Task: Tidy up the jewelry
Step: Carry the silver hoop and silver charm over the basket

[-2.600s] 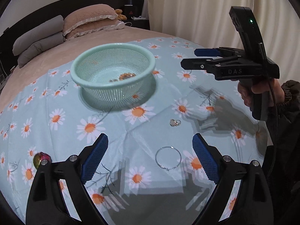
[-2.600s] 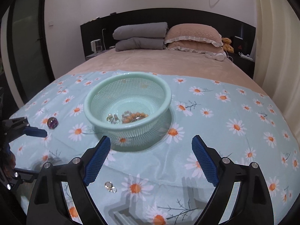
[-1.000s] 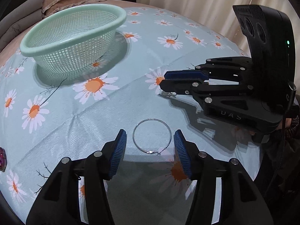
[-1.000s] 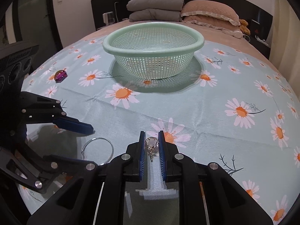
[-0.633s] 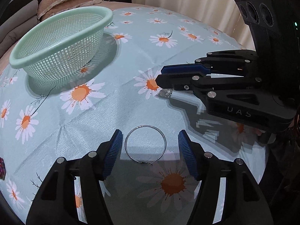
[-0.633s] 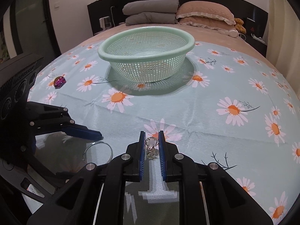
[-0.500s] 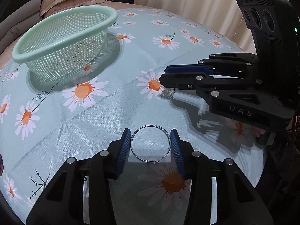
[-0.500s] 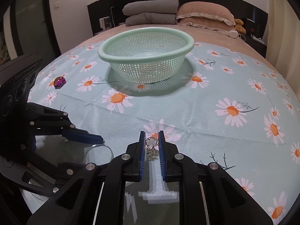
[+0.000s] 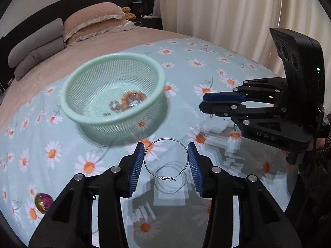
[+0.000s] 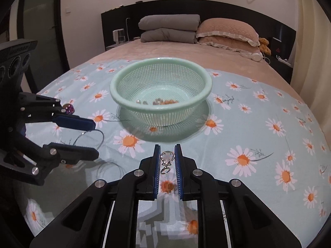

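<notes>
My left gripper [image 9: 166, 155] is shut on a thin silver hoop [image 9: 165, 159] and holds it above the daisy cloth; the hoop also shows in the right wrist view [image 10: 91, 137]. My right gripper [image 10: 167, 155] is shut on a small silver pendant [image 10: 166, 159] with a ring hanging below it. The right gripper shows in the left wrist view [image 9: 211, 103]. A mint green mesh basket [image 9: 144, 66] stands ahead of both grippers with several jewelry pieces [image 9: 128, 102] inside. The basket also shows in the right wrist view [image 10: 198, 72].
An iridescent purple gem [image 9: 43, 202] lies on the cloth at the left, also in the right wrist view [image 10: 70, 108]. Pillows [image 10: 227, 31] and folded grey bedding [image 10: 168, 30] lie at the head of the bed. Curtains [image 9: 227, 10] hang on the right.
Both grippers closed on their pieces and have lifted them off the cloth. The views now look down into the basket from higher up.
</notes>
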The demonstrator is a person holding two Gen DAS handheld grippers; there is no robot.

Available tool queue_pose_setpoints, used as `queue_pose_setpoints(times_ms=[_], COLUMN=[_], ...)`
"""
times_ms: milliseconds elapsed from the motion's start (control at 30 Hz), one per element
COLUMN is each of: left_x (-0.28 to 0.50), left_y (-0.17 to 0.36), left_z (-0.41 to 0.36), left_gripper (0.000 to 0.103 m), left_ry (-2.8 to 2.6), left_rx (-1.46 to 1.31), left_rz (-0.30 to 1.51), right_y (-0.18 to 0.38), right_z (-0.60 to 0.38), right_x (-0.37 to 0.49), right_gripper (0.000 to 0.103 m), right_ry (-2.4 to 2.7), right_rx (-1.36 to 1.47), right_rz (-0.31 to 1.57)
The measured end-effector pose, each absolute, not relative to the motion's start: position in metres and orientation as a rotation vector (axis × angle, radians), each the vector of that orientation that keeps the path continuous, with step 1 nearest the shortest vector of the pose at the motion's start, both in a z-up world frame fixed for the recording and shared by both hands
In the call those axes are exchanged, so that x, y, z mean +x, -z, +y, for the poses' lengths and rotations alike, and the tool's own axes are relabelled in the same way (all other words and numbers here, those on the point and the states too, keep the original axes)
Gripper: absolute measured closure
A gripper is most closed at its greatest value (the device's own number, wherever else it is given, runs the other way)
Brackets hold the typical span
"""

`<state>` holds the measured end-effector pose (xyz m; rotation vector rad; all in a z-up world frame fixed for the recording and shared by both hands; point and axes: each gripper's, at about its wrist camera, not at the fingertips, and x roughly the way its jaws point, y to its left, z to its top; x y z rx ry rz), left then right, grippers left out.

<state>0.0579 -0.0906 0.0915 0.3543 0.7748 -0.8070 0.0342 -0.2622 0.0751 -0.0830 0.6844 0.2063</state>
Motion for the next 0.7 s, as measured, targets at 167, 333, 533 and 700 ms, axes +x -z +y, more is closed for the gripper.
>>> queue_pose_setpoints(times_ms=[167, 333, 533, 700], left_x=[0.087, 0.112, 0.129, 0.137], left_y=[-0.127, -0.141, -0.133, -0.119], left_z=[-0.084, -0.083, -0.087, -0.089], left_gripper=[0.059, 0.059, 0.059, 0.059], left_ry=[0.748, 0.710, 0.701, 0.700], left_rx=[0.364, 0.350, 0.340, 0.349], left_rz=[0.714, 0.700, 0.706, 0.727], right_y=[-0.114, -0.139, -0.133, -0.113], right_z=[-0.257, -0.252, -0.246, -0.246], right_x=[0.054, 0.083, 0.116, 0.132], right_gripper=[0.090, 0.090, 0.090, 0.090], right_ry=[-0.218, -0.229, -0.236, -0.233], right_rx=[-0.101, -0.108, -0.110, -0.099], right_rz=[0.611, 0.571, 0.582, 0.616])
